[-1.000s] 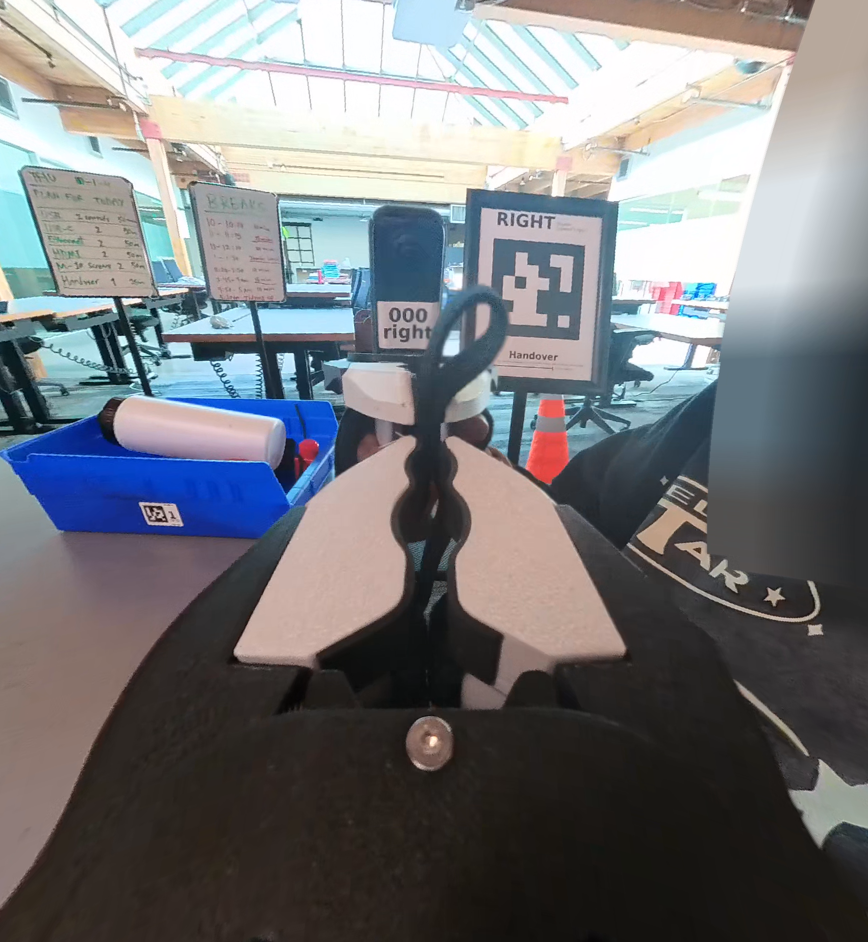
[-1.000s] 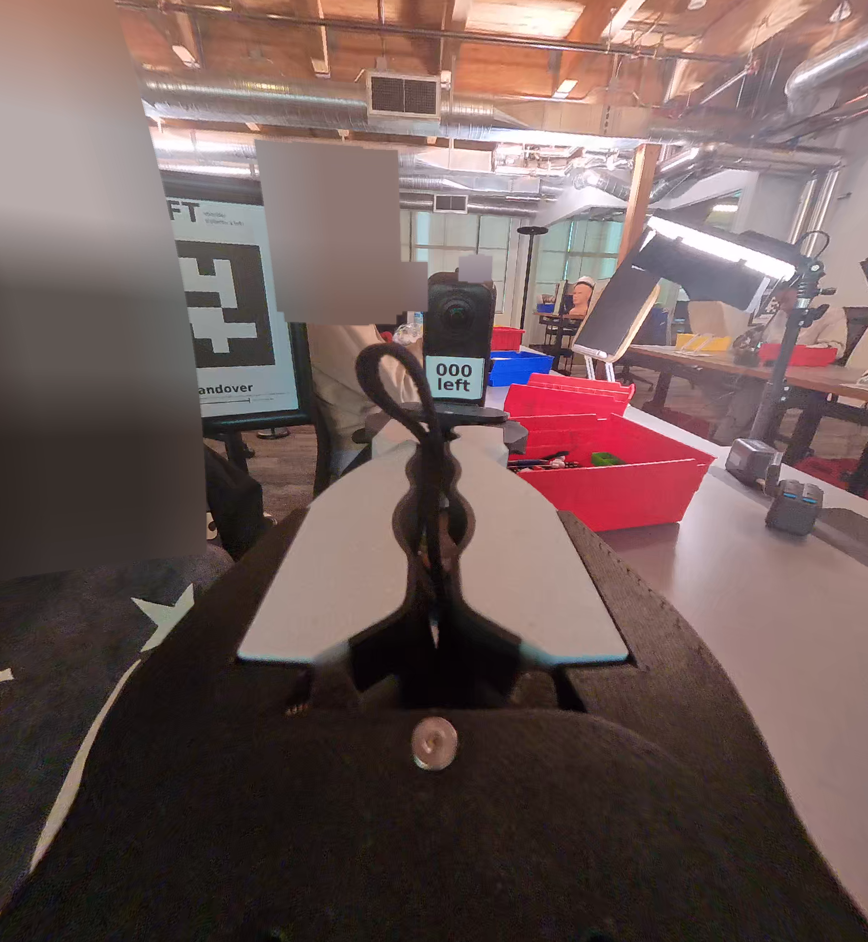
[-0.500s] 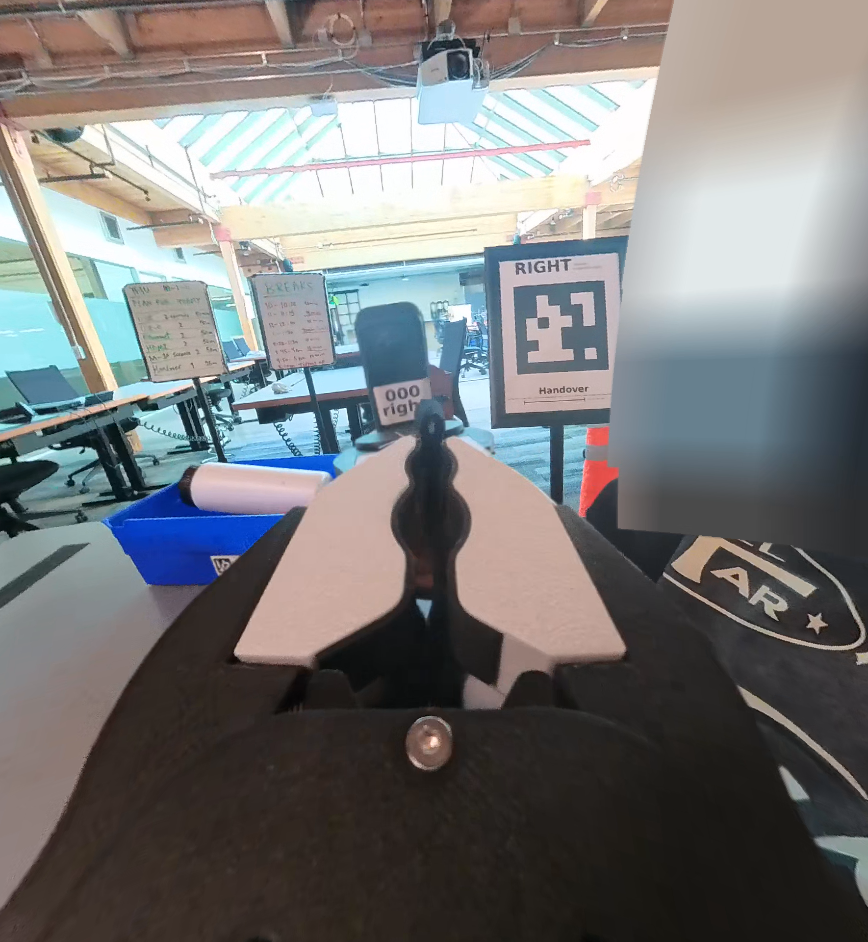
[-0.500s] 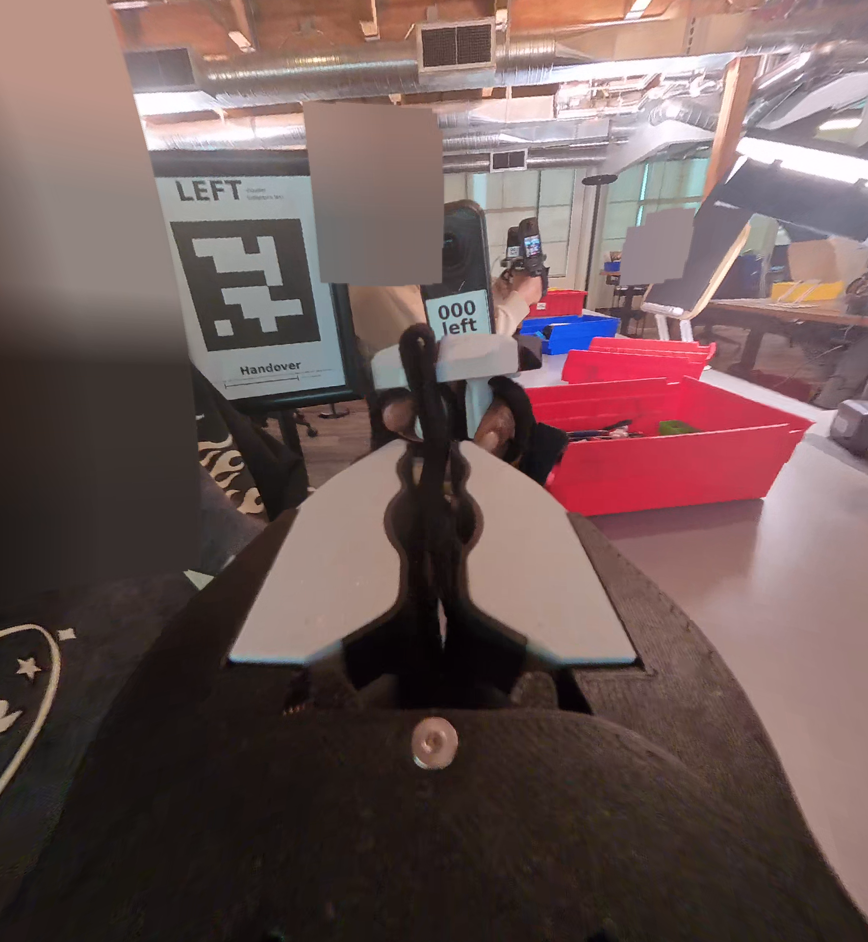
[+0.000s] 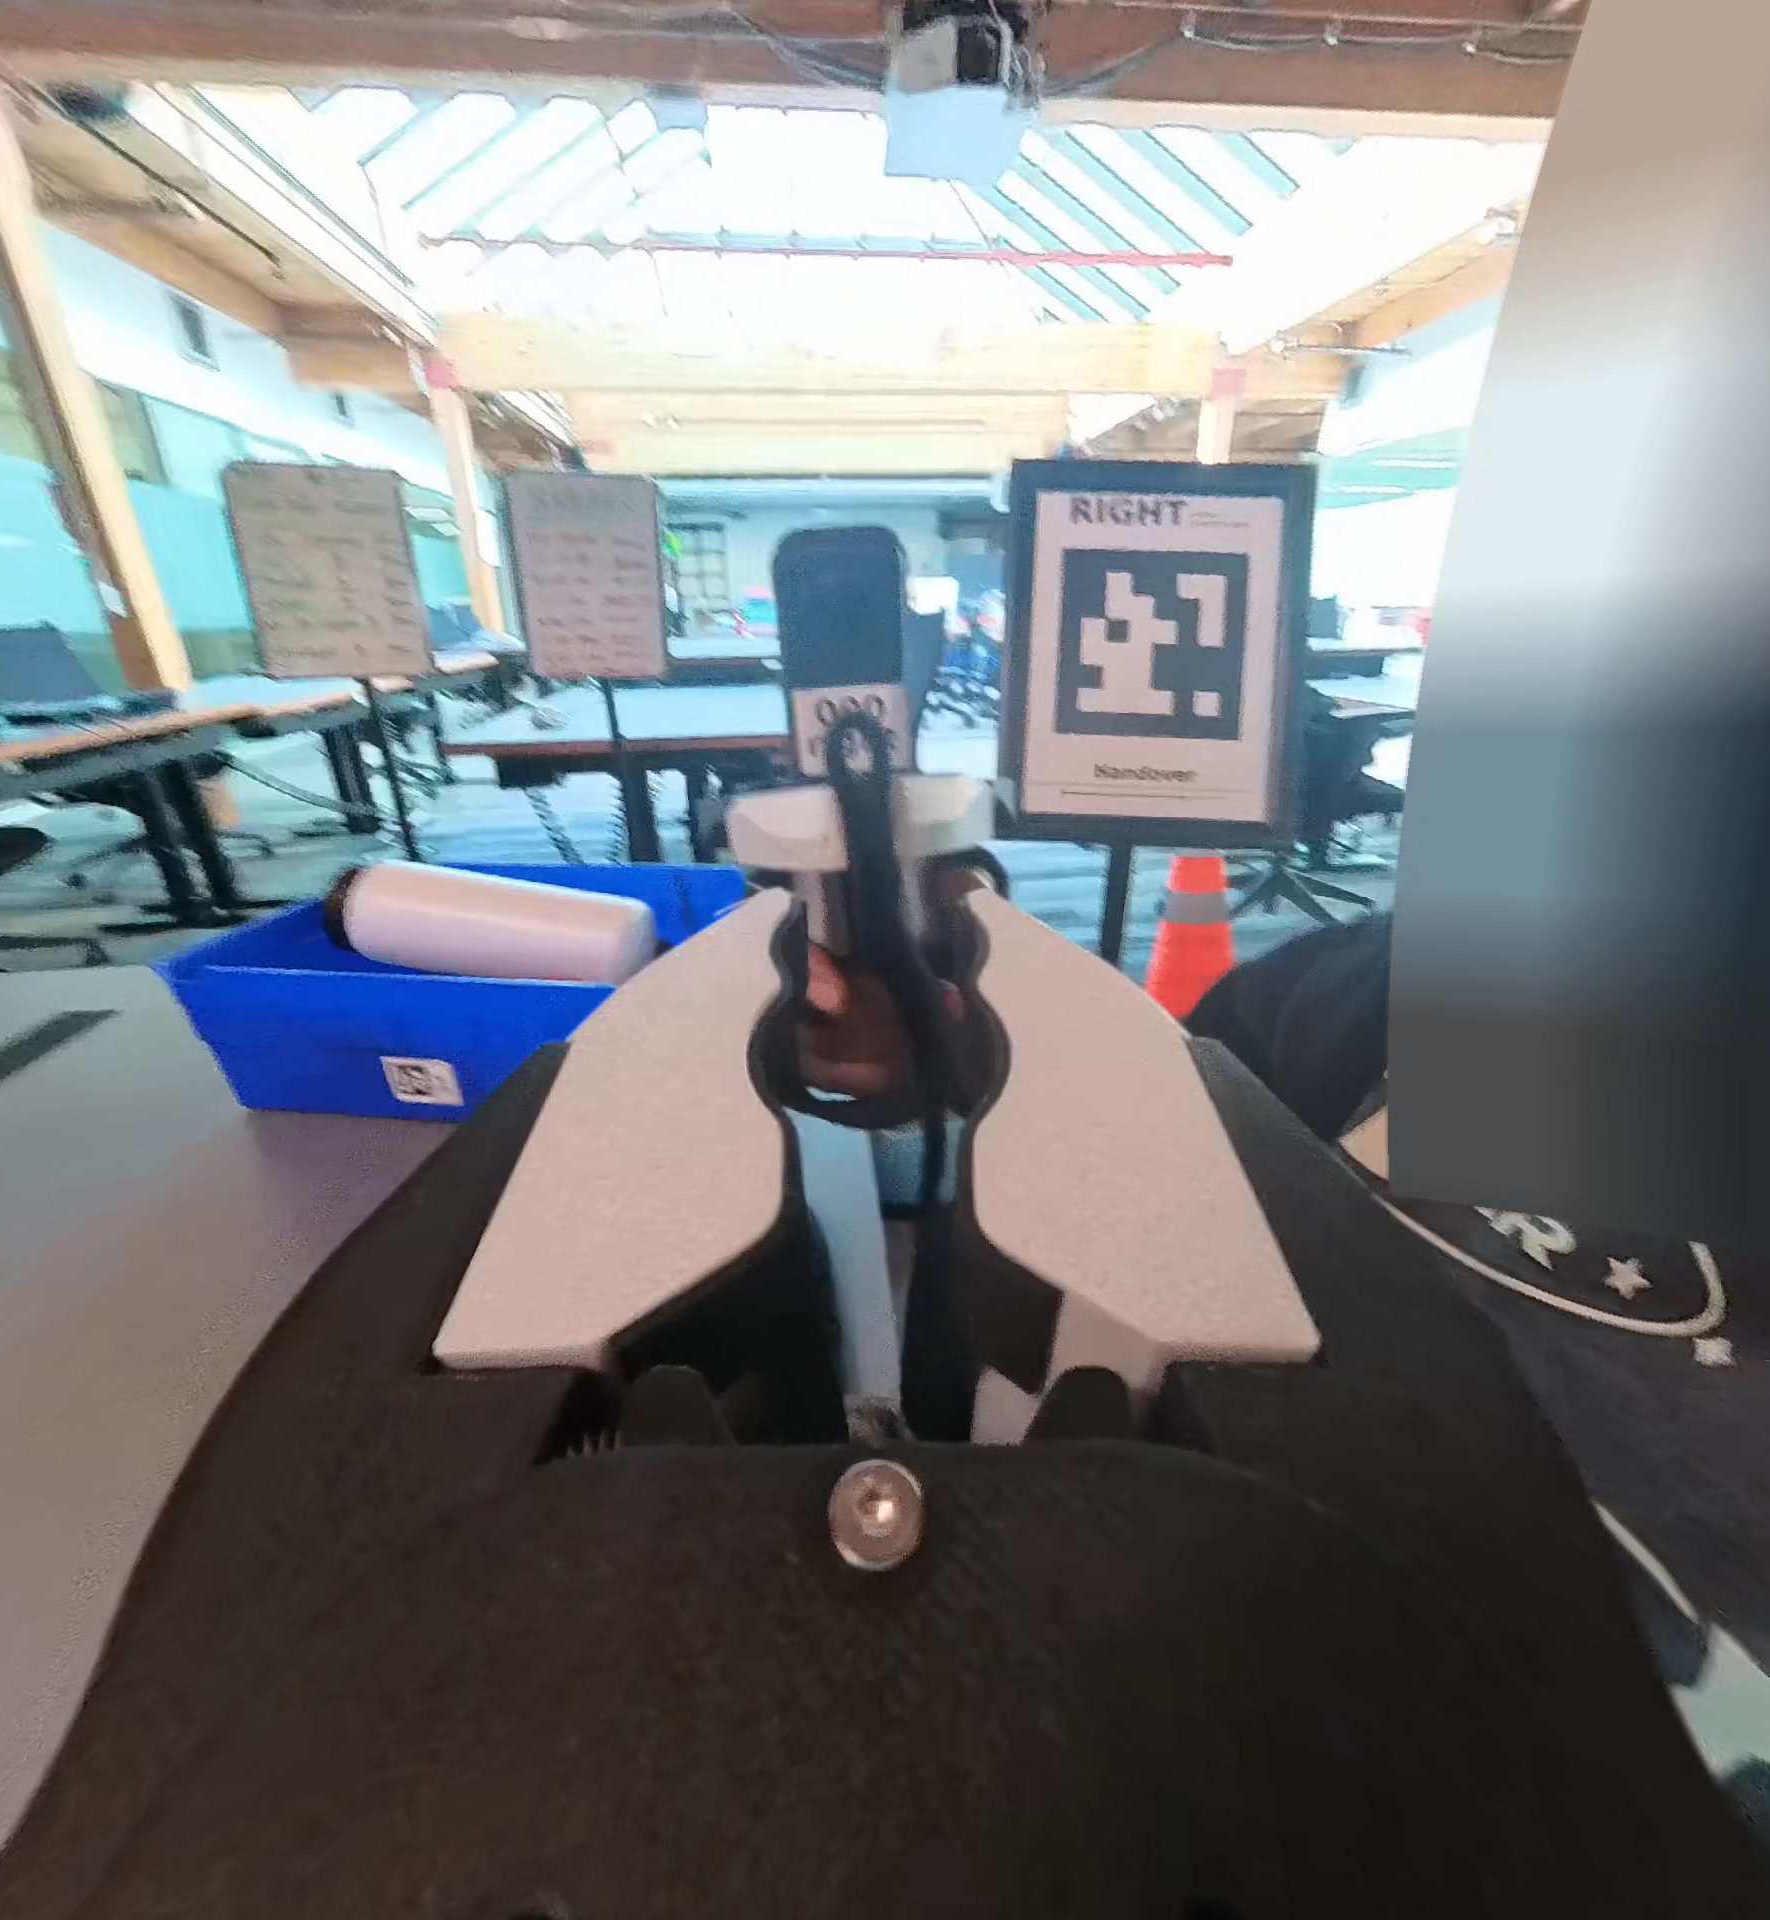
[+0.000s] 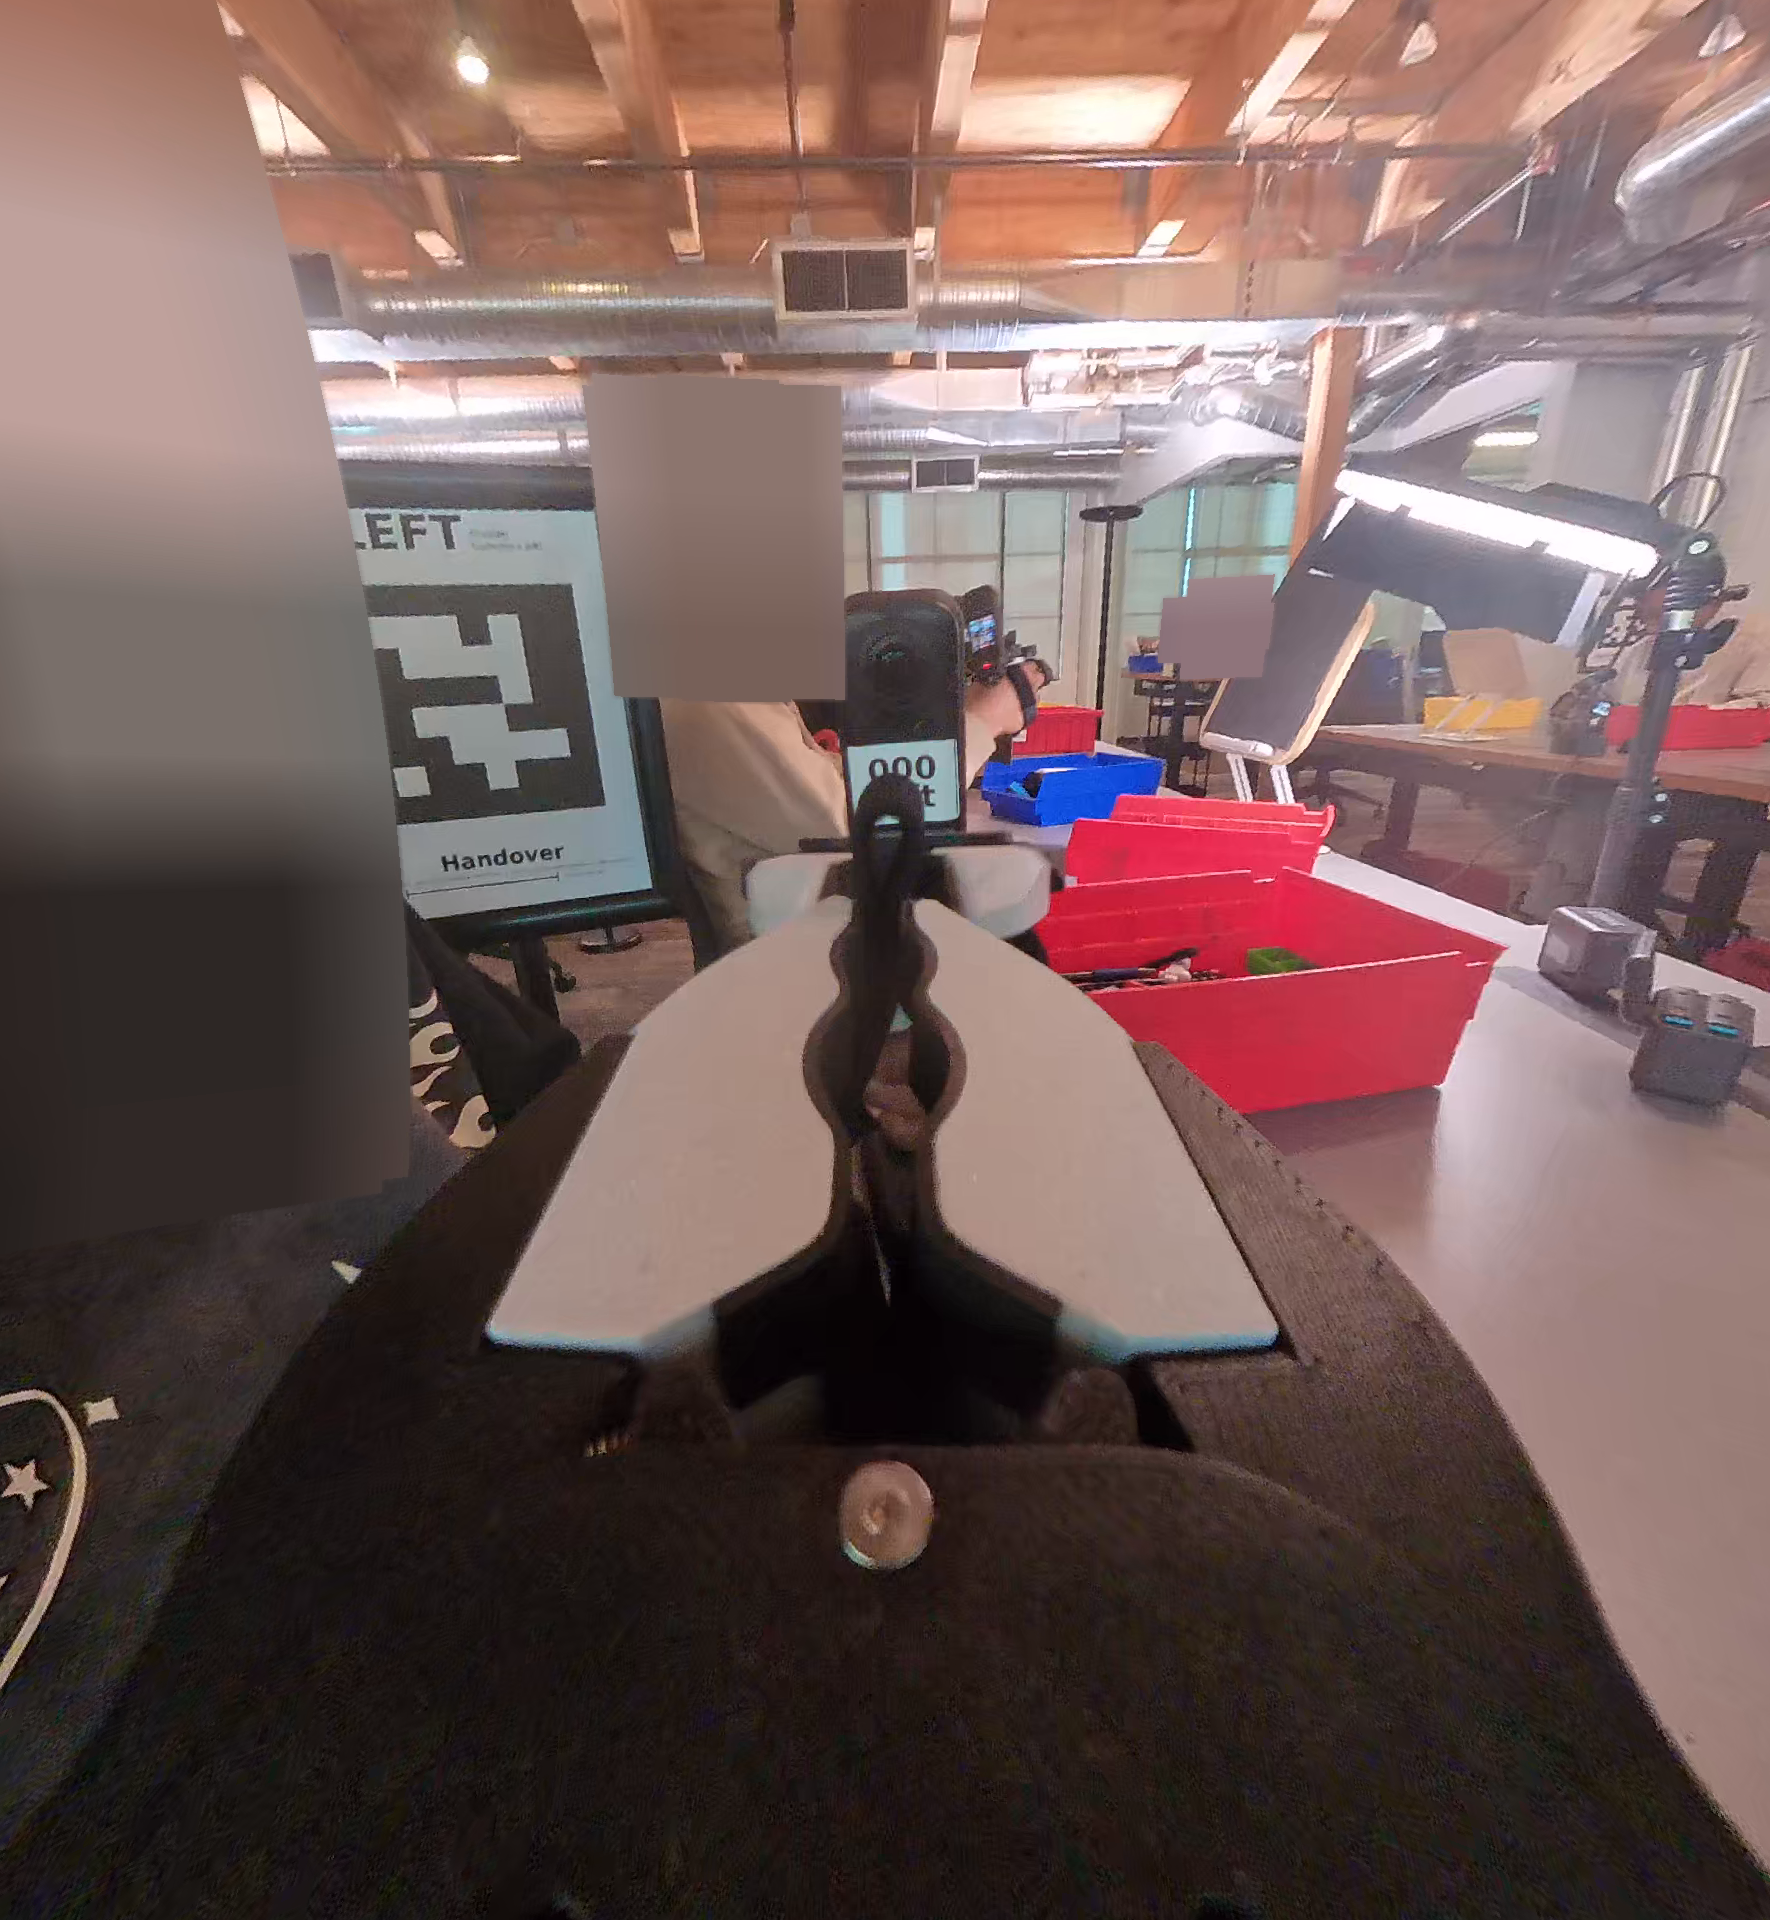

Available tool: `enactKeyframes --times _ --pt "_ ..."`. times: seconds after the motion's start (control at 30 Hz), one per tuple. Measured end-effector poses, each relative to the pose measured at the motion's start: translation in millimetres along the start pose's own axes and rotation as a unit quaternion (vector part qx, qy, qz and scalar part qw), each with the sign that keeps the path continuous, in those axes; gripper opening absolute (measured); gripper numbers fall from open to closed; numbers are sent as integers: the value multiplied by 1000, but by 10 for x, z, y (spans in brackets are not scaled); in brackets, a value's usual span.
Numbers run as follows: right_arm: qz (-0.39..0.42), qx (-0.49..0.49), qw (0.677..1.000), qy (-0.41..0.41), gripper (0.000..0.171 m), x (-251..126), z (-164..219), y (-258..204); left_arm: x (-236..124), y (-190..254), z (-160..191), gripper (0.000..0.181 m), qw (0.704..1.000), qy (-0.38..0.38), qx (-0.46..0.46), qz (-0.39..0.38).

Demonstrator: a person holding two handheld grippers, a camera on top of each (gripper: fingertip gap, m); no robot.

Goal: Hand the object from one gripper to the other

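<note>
A black cord loop (image 5: 865,831) hangs between the two grippers, which face each other above the table edge. My left gripper (image 5: 876,930) is open, its white fingers (image 5: 652,1122) stand apart, and the cord runs loose through the gap. My right gripper (image 6: 886,920) is shut on the cord (image 6: 886,847), whose loop sticks up past its tips. The right gripper's white body (image 5: 787,831) and camera show just beyond the left fingertips. The left gripper's body (image 6: 1000,883) shows just beyond the right fingertips.
A blue bin (image 5: 341,1008) with a white bottle (image 5: 496,920) sits on the grey table at left. A red bin (image 6: 1276,1023) and small grey devices (image 6: 1691,1049) sit on the table (image 6: 1587,1299) at right. Marker signs (image 5: 1156,644) (image 6: 496,717), an orange cone (image 5: 1193,935) and a person's dark shirt (image 5: 1639,1403) are close by.
My left gripper has opened off the cord; half a second ago it was shut on it. My right gripper stays shut on the cord. Both views have tilted slightly.
</note>
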State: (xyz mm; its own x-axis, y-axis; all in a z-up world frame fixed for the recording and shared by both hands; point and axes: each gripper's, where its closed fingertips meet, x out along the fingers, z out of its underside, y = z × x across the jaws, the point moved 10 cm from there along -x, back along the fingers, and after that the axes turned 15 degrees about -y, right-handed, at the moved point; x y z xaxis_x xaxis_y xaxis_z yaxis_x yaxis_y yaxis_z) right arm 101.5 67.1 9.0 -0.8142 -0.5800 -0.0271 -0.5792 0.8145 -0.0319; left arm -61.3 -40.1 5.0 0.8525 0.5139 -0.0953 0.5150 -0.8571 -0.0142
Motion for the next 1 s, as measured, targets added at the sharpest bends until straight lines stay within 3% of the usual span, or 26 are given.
enactKeyframes --times 0.03,0.17,0.4,0.53,0.6,0.73,0.8,0.87,1.0 --pt "4 0 1000 1 6 -5 -1 4 40 6 20 26 1000 -18 -4 17" --pt "-13 4 1000 6 6 16 2 -14 165 10 74 6 999 -32 11 12" --pt "-2 1 1000 2 7 11 -3 -17 162 -32 87 5 999 -28 -19 24" --pt "0 -5 1000 -2 25 35 3 -30 153 -42 93 5 999 -29 -26 27" --pt "6 -12 1000 4 8 33 1 -37 154 -43 95 5 999 -33 -26 26" --pt "5 -2 1000 6 6 23 -2 -19 161 -42 91 5 999 -31 -24 20" --pt "4 7 1000 11 12 25 1 -9 144 -51 83 5 1000 -23 -20 7" --pt "9 13 1000 -3 32 30 18 12 93 -59 60 5 1000 0 -23 3" --pt "-1 16 999 -49 34 94 96 50 16 -66 33 5 1000 12 -23 -8"
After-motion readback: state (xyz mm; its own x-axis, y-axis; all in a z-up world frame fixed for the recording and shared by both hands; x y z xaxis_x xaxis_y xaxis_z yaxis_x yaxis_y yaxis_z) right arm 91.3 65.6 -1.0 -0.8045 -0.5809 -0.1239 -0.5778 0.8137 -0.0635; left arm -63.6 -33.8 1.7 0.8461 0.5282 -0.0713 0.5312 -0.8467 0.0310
